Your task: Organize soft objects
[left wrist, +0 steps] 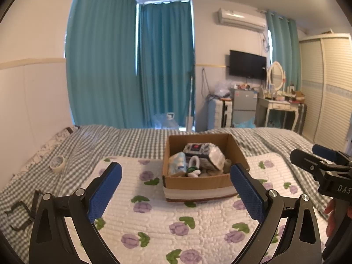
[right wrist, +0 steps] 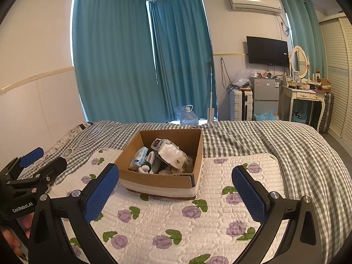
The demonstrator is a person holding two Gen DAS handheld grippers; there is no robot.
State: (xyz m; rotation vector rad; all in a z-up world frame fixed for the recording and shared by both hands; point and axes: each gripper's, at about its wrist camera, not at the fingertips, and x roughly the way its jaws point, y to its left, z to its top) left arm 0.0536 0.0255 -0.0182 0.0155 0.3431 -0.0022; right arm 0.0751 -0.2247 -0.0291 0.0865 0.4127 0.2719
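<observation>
A cardboard box [left wrist: 198, 181] [right wrist: 158, 181] stands on a white quilted mat with purple flowers [left wrist: 176, 220] [right wrist: 176, 220] on the bed. Inside lie soft things: a plastic-wrapped white pack [left wrist: 211, 154] [right wrist: 170, 151], a light-blue tissue pack [left wrist: 177, 162] [right wrist: 139, 156] and white and green rolled socks [left wrist: 193, 169] [right wrist: 146, 165]. My left gripper [left wrist: 176, 189] is open and empty, just in front of the box. My right gripper [right wrist: 176, 189] is open and empty, also before the box; it shows at the right edge of the left wrist view [left wrist: 319, 162].
A grey checked blanket [left wrist: 132, 138] [right wrist: 264, 138] covers the bed. A roll of tape [left wrist: 57, 164] [right wrist: 67, 153] lies on it at the left. A black strap [left wrist: 22, 209] lies at the near left. Curtains, a fridge, a dressing table [right wrist: 305, 96] and a wardrobe stand beyond the bed.
</observation>
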